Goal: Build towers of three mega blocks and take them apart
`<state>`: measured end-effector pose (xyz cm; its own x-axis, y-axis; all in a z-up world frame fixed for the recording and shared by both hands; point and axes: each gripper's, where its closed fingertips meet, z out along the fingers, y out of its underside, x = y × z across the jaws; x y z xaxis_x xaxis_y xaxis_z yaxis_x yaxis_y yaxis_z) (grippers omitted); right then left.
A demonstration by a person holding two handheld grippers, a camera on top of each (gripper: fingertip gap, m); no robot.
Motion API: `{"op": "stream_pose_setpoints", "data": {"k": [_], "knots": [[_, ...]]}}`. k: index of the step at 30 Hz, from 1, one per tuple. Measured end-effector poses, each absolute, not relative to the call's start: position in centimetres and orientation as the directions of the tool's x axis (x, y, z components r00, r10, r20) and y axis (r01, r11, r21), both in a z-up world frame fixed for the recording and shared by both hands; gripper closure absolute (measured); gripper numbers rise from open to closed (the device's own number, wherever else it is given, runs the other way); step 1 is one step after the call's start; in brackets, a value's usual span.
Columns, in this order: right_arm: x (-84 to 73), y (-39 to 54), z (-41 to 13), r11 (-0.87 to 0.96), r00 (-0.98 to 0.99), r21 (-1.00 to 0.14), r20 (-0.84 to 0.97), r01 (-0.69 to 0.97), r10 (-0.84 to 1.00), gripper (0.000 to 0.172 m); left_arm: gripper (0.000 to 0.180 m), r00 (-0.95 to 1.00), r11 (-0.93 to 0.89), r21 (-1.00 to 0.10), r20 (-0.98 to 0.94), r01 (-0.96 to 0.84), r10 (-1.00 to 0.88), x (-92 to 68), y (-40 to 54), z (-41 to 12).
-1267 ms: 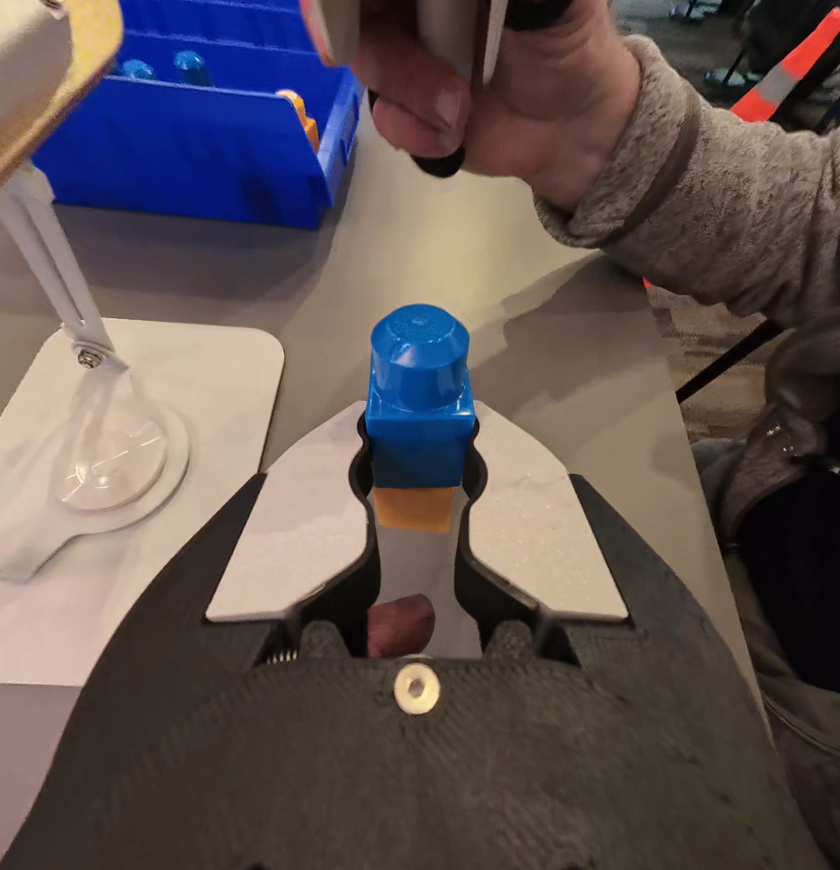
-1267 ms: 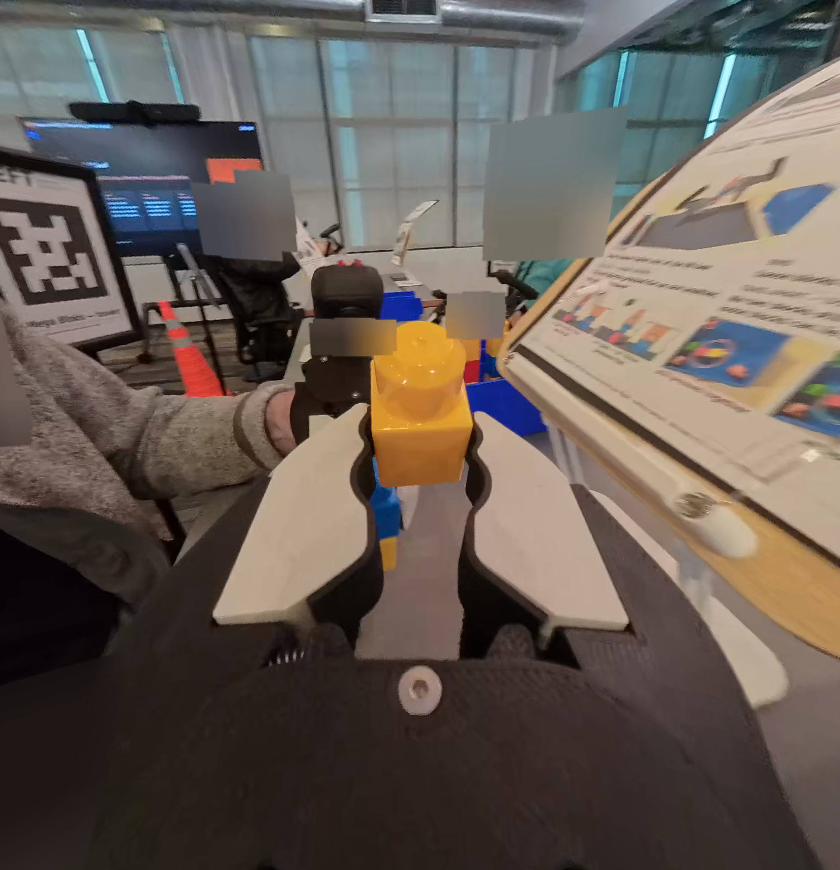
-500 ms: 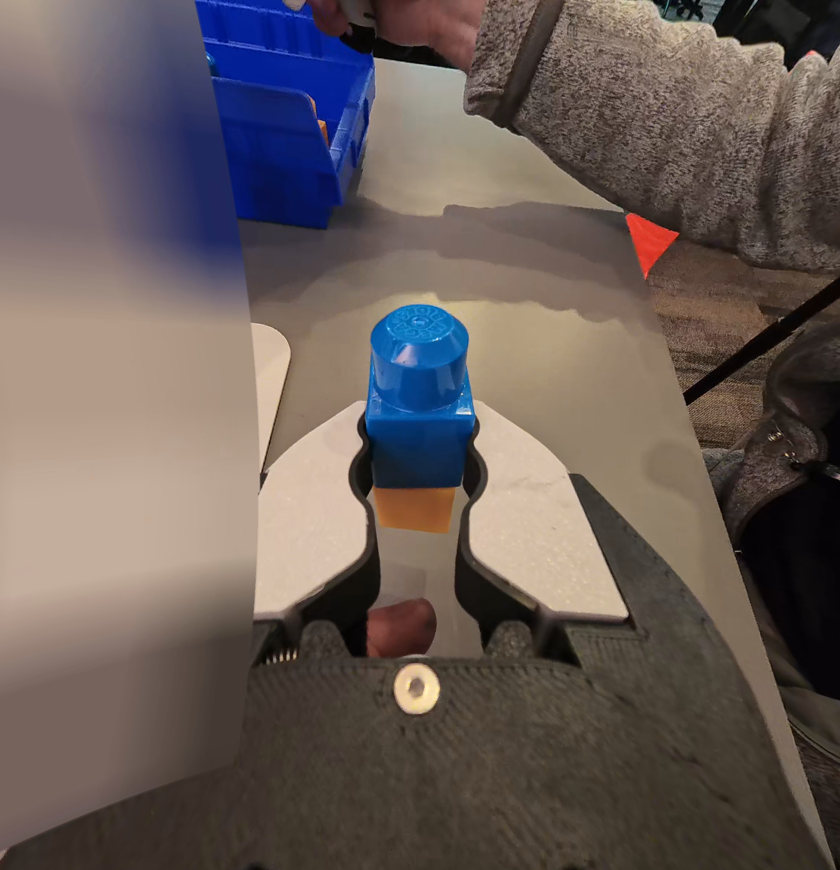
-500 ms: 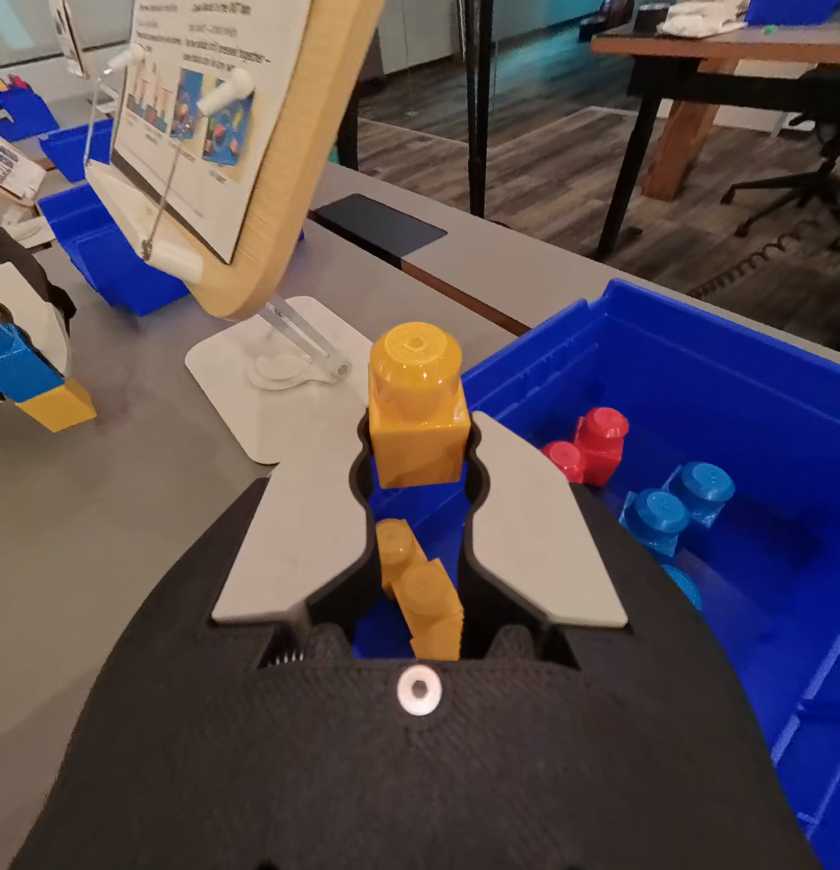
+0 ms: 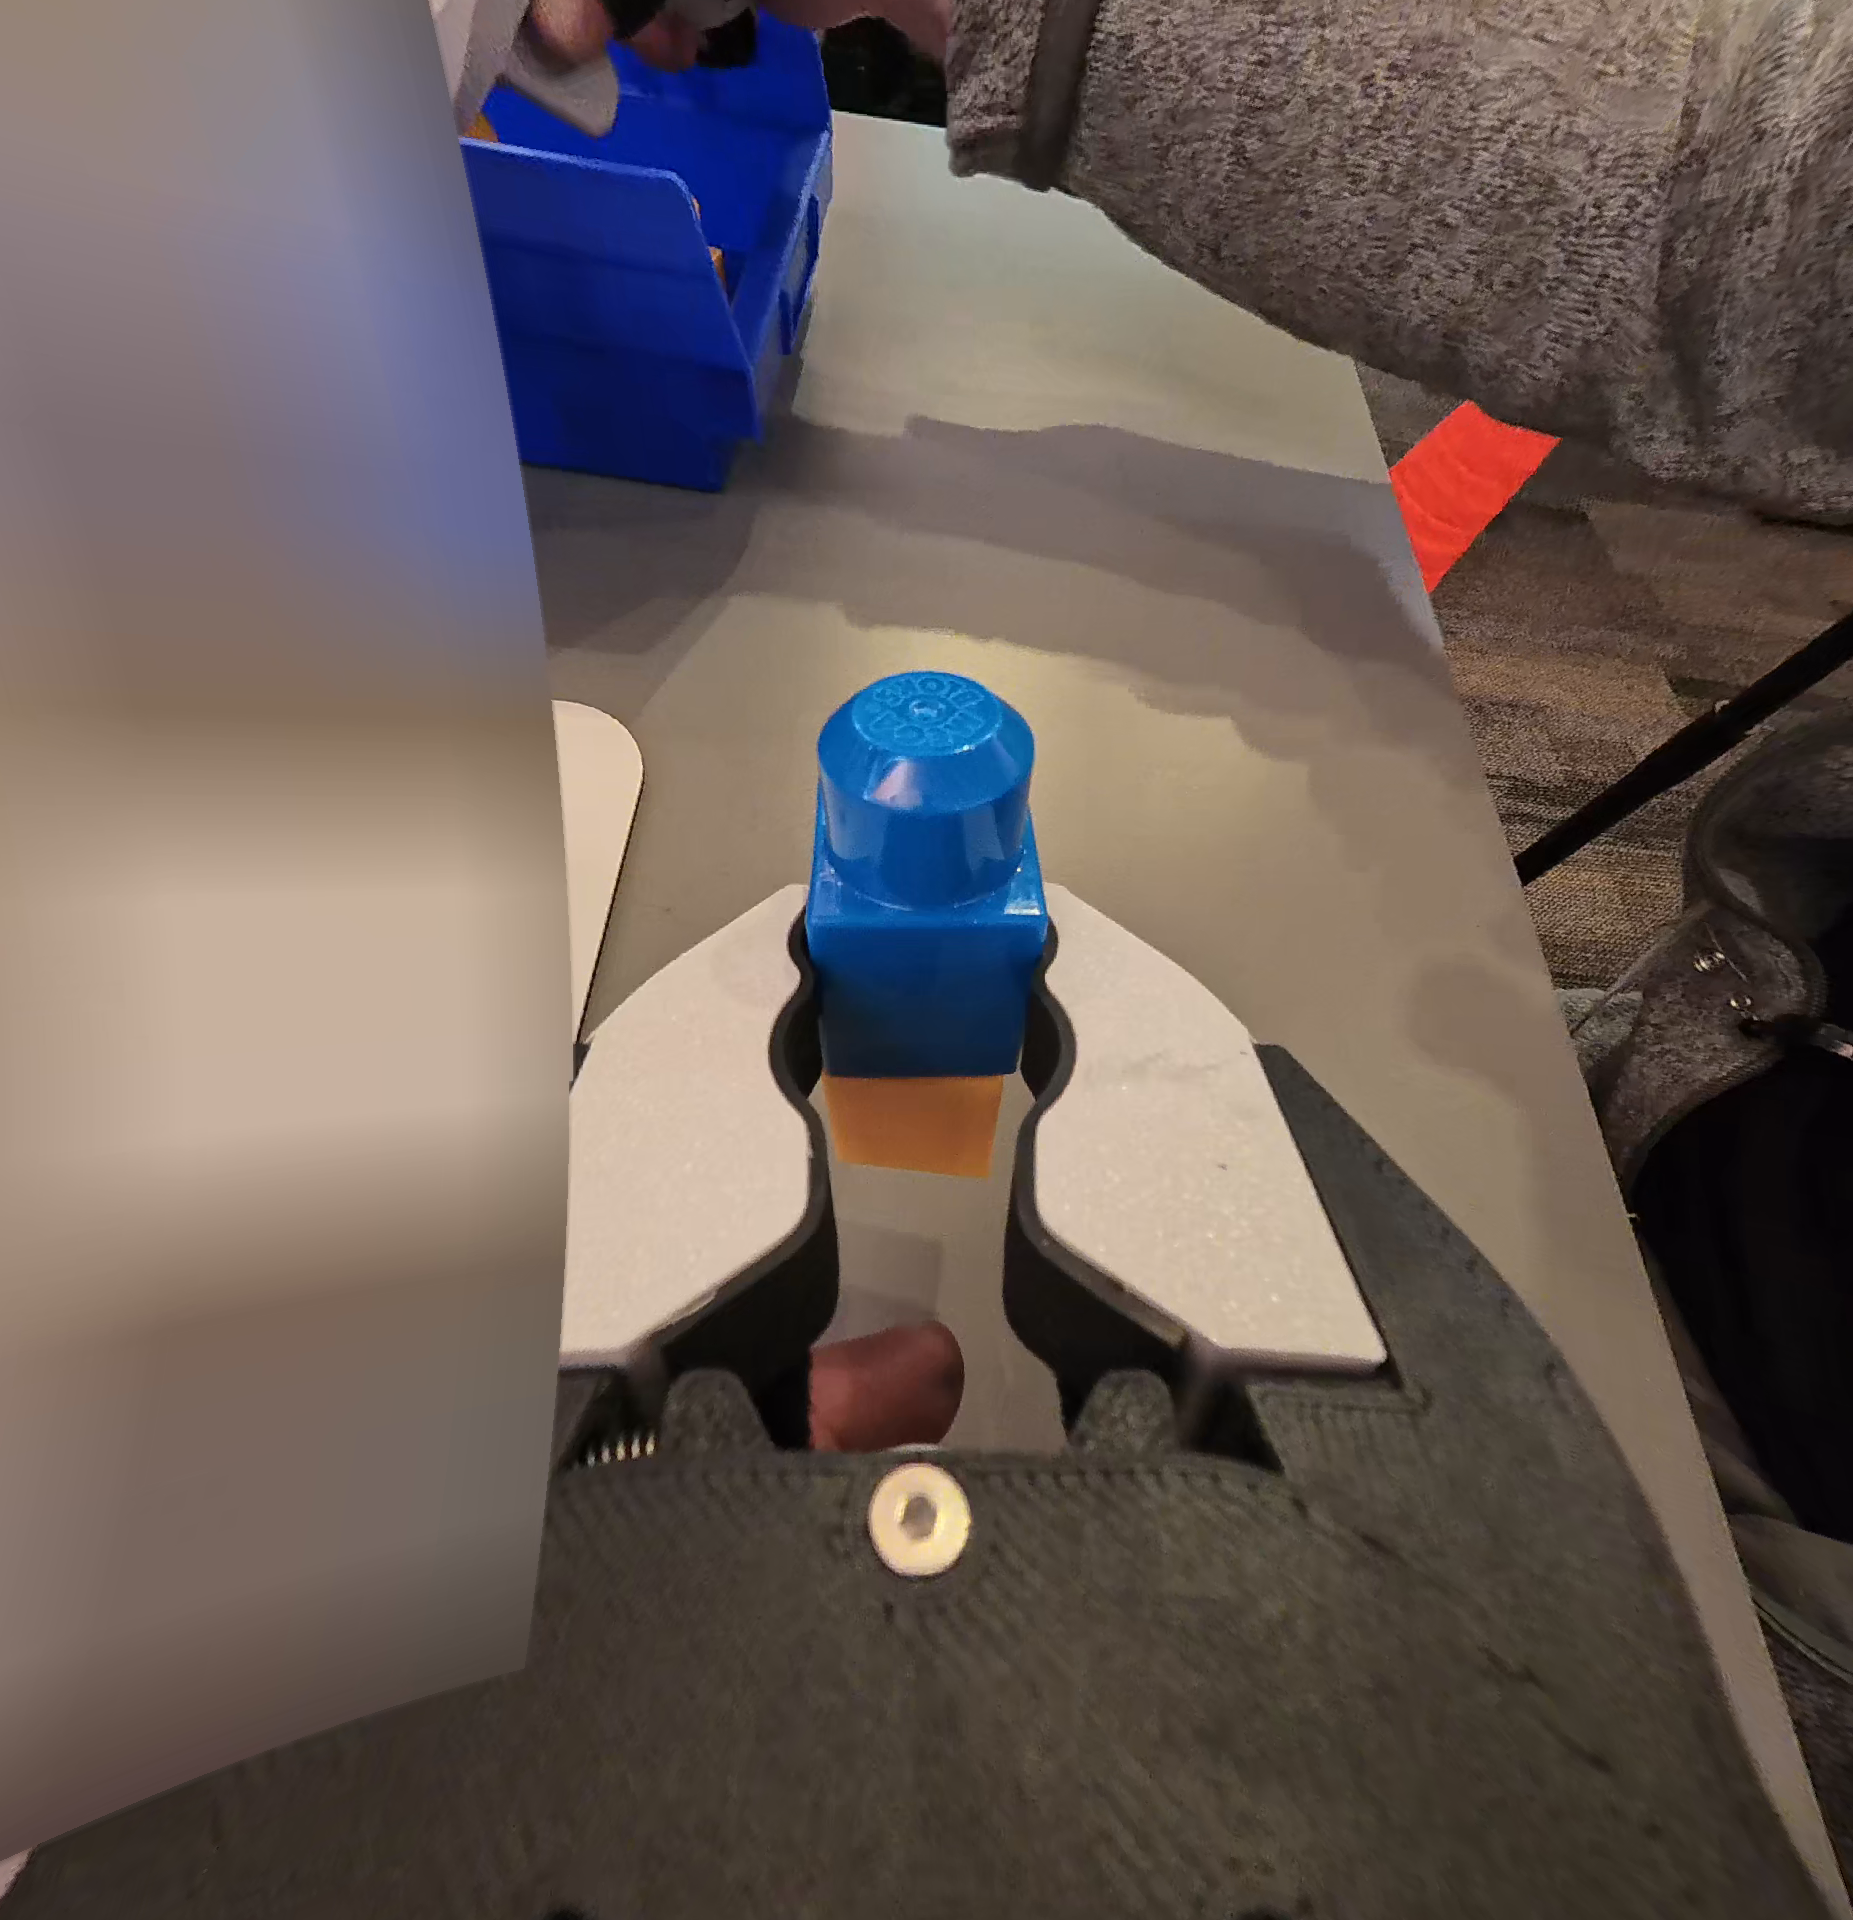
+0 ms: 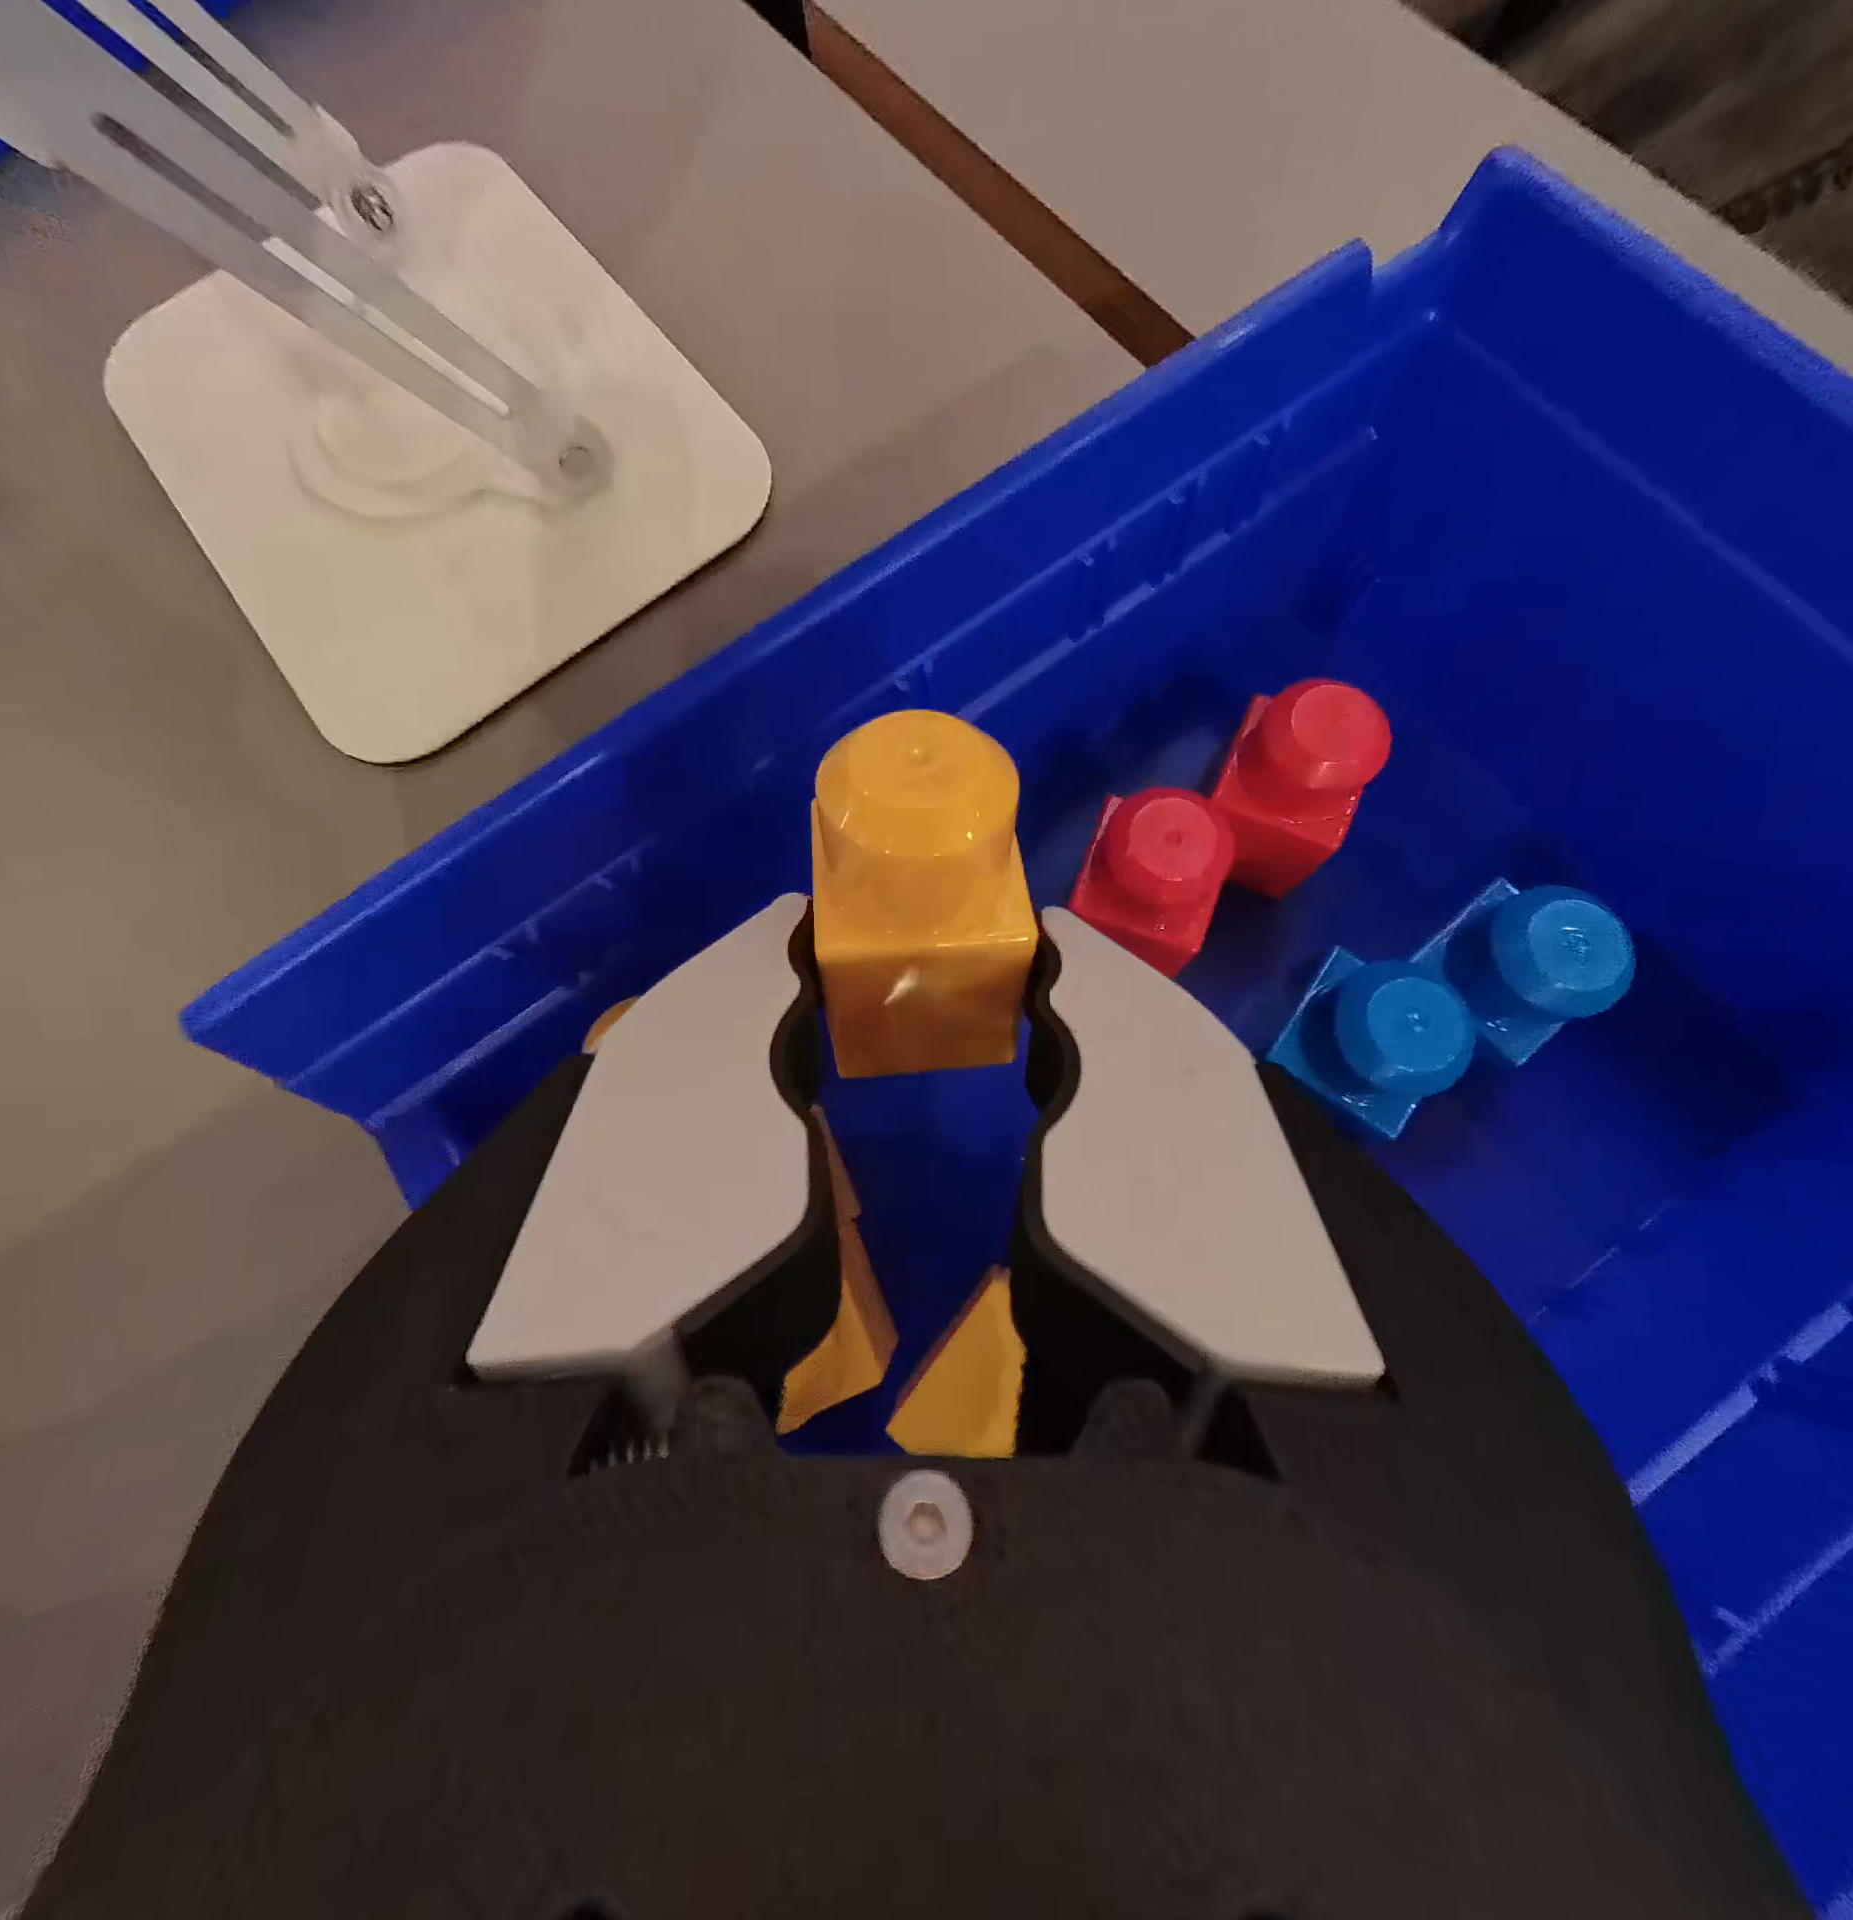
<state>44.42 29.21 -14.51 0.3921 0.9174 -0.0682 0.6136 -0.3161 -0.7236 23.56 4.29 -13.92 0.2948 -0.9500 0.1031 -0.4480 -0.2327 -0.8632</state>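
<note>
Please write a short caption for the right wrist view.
Right claw grips a yellow plastic block above the blue plastic bin.

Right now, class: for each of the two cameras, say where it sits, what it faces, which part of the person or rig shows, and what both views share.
Left wrist view: on the left gripper, facing along the grey table; shows the blue block gripped, a yellow block under it, and a grey sleeve.
Right wrist view: on the right gripper, looking down into the blue bin; shows its gripped yellow block.
Shared: table, bin, white stand base.
</note>
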Motion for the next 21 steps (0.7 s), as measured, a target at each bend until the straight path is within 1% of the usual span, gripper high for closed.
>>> {"op": "stream_pose_setpoints", "data": {"k": [3,11,15,19,21], "knots": [[44.2,29.6,-16.0,-0.325,0.367,-0.680,-0.087,0.658,0.926,0.134,0.146,0.294,-0.232,-0.863,0.102,-0.449,-0.950,23.6,4.3,-13.9],[43.4,29.5,-19.7,-0.264,0.248,-0.529,-0.103,0.806,0.963,0.134,0.146,0.298,-0.238,-0.864,0.108,-0.444,-0.948,23.4,4.5,-13.9],[43.4,29.6,-20.9,-0.243,0.222,-0.471,-0.100,0.848,0.970,0.134,0.146,0.298,-0.240,-0.864,0.111,-0.442,-0.948,23.4,4.5,-13.9],[43.4,29.8,-21.0,-0.225,0.202,-0.447,-0.098,0.866,0.974,0.134,0.146,0.298,-0.240,-0.864,0.111,-0.443,-0.948,23.4,4.6,-14.0],[43.8,29.7,-21.1,-0.215,0.197,-0.414,-0.086,0.885,0.977,0.134,0.146,0.301,-0.242,-0.864,0.111,-0.442,-0.947,23.3,4.6,-14.0]]}}
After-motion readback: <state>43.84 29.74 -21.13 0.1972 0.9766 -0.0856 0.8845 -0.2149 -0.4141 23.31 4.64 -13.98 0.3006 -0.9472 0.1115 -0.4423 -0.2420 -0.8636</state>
